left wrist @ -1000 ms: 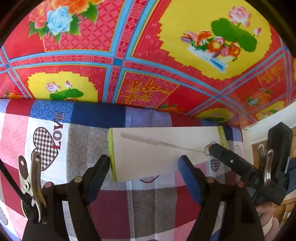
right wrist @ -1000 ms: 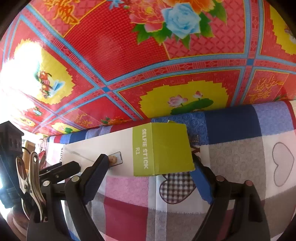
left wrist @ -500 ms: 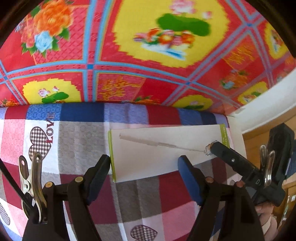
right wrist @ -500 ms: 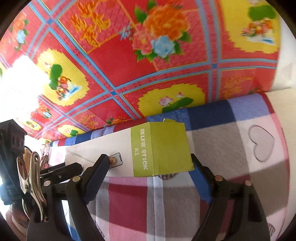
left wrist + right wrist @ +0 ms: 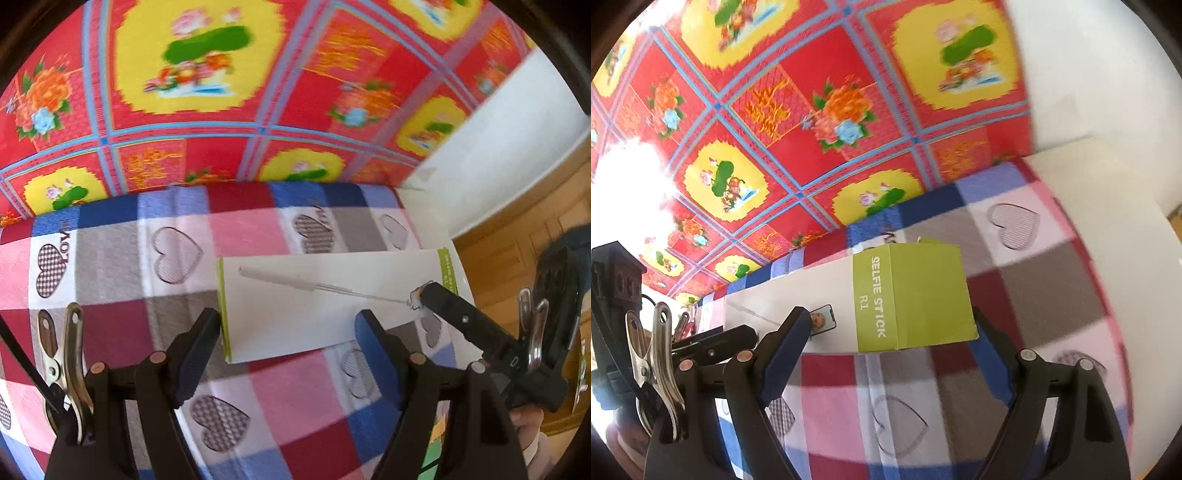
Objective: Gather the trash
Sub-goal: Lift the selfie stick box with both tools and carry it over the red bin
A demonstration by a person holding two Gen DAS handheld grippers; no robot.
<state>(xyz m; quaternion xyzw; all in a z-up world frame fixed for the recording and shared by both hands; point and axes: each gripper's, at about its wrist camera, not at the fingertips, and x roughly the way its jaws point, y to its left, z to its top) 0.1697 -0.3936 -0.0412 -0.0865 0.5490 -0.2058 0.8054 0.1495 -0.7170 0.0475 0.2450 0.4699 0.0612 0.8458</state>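
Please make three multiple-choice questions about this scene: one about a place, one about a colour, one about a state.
1. In the left wrist view, the long box is seen over:
A. the checked cloth with hearts
B. the red flowered cloth
C. the wooden floor

2. The end of the box printed SELFIE STICK is:
A. blue
B. green
C. black

3. The left gripper's jaws are:
A. fully shut, fingers touching
B. wide apart
C. out of view

Answers:
1 A: the box has the checked cloth showing all round it.
2 B: the printed end is plainly green.
3 B: the left gripper shows a broad gap between its fingers.
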